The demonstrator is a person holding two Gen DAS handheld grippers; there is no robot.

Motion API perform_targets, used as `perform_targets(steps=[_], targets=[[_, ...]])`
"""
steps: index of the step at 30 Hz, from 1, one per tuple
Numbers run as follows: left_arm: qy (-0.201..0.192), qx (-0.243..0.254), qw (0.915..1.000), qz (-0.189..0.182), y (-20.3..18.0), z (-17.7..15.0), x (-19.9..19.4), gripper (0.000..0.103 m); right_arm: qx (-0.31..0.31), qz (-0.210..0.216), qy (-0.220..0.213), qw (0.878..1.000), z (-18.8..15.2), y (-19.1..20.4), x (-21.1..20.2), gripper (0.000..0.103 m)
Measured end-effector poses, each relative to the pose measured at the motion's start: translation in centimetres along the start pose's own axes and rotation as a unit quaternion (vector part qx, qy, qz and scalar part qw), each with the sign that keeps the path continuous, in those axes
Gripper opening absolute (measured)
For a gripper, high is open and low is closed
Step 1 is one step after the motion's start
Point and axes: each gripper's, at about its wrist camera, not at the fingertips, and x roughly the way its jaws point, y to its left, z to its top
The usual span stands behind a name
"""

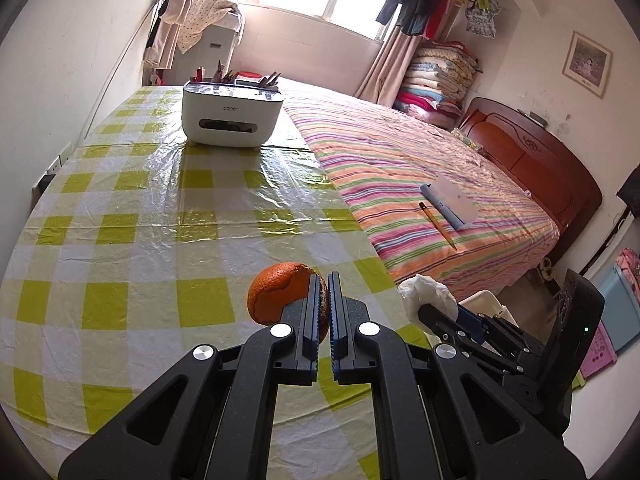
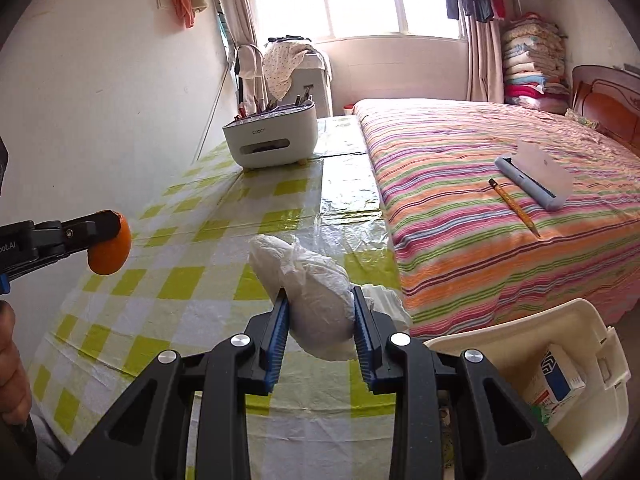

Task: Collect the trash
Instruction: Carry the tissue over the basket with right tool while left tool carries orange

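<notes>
Left wrist view: your left gripper [image 1: 324,280] is clamped tight on a piece of orange peel [image 1: 280,294] above the checked table [image 1: 160,208]. Your right gripper [image 2: 320,300] squeezes a crumpled white tissue wad [image 2: 316,280], beside the cream bin [image 2: 592,400].

Glossy plastic tablecloth [image 1: 160,200], crinkled

Each fisheye camera sits just behind its own gripper, looking along the fingers and slightly down across the table under a yellow-and-white checked plastic cloth [image 1: 120,216] toward the bright window [image 2: 360,0]. Both views share the white desk organiser box [image 1: 232,116], the striped bed [image 2: 500,200] and, probably, the same cream plastic bin [image 2: 560,380].
</notes>
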Motion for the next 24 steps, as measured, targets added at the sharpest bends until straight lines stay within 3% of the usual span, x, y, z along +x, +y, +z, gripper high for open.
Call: perform_targets(steps=[8, 18, 24], targets=[[0.005, 0.048, 0.9985, -0.026, -6.4, -1.6, 1.3, 0.004, 0.030, -0.051, -0.039, 0.997, -1.7, -3.7, -4.0, 0.030], [0.008, 0.083, 0.9949, -0.057, -12.4, -3.1, 2.6, 0.004, 0.117, -0.075, -0.062, 0.988, -3.1, -9.0, -6.9, 0.030], [0.006, 0.097, 0.9930, -0.068, -15.0, -3.6, 2.9, 0.004, 0.147, -0.084, -0.069, 0.983, -3.7, -10.2, -7.9, 0.030]])
